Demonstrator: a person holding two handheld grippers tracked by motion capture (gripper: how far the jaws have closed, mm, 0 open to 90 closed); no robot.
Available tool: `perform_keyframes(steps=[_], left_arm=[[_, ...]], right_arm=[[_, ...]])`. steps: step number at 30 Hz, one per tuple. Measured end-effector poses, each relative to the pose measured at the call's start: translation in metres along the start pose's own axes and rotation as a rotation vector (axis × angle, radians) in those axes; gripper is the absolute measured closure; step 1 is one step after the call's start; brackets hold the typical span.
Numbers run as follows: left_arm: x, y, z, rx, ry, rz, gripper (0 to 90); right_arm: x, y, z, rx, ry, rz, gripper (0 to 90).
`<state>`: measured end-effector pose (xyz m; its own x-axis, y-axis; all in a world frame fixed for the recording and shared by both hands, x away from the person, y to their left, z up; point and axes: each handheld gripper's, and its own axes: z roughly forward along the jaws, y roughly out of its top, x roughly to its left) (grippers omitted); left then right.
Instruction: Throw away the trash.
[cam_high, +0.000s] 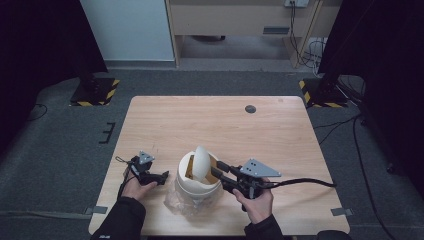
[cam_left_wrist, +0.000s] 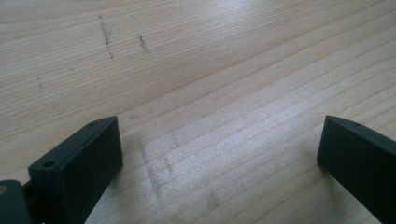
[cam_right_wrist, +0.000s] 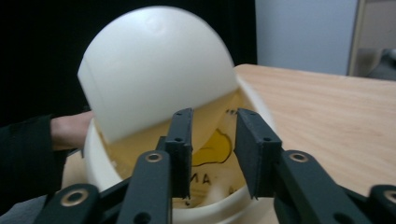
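A small cream-white bin (cam_high: 199, 189) stands near the table's front edge, and its rounded swing lid (cam_high: 201, 162) is tipped up on edge. In the right gripper view the lid (cam_right_wrist: 154, 70) rises over the bin's rim (cam_right_wrist: 93, 158), with a yellow print (cam_right_wrist: 212, 147) on the inside wall. My right gripper (cam_high: 216, 170) reaches in from the right to the bin's mouth. Its jaws (cam_right_wrist: 214, 116) stand a little apart with nothing pressed between them. My left gripper (cam_high: 162, 176) lies low on the table left of the bin, wide open (cam_left_wrist: 219, 140) over bare wood.
The wooden table (cam_high: 215, 125) has a round cable grommet (cam_high: 250, 109) at the back right. Crumpled clear plastic (cam_high: 175, 202) lies at the bin's foot. A cable (cam_high: 305, 182) trails right from my right gripper. Dark floor and stand bases surround the table.
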<state>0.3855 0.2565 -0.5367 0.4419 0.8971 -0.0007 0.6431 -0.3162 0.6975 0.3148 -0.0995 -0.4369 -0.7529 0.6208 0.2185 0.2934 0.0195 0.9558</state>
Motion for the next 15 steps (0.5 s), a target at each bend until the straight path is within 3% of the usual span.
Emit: perform_keyframes(steps=[7,10,15], left_arm=[[0.000,0.000,0.000,0.000,0.000,0.000,0.0],[0.000,0.000,0.000,0.000,0.000,0.000,0.0],[0.000,0.000,0.000,0.001,0.000,0.002,0.0]], right_arm=[[-0.025,0.012,-0.008,-0.041,-0.102,0.007,47.4],[-0.044,0.019,-0.007,0.002,-0.154,0.003,40.0],[-0.070,0.020,0.001,0.064,-0.207,0.026,35.1]])
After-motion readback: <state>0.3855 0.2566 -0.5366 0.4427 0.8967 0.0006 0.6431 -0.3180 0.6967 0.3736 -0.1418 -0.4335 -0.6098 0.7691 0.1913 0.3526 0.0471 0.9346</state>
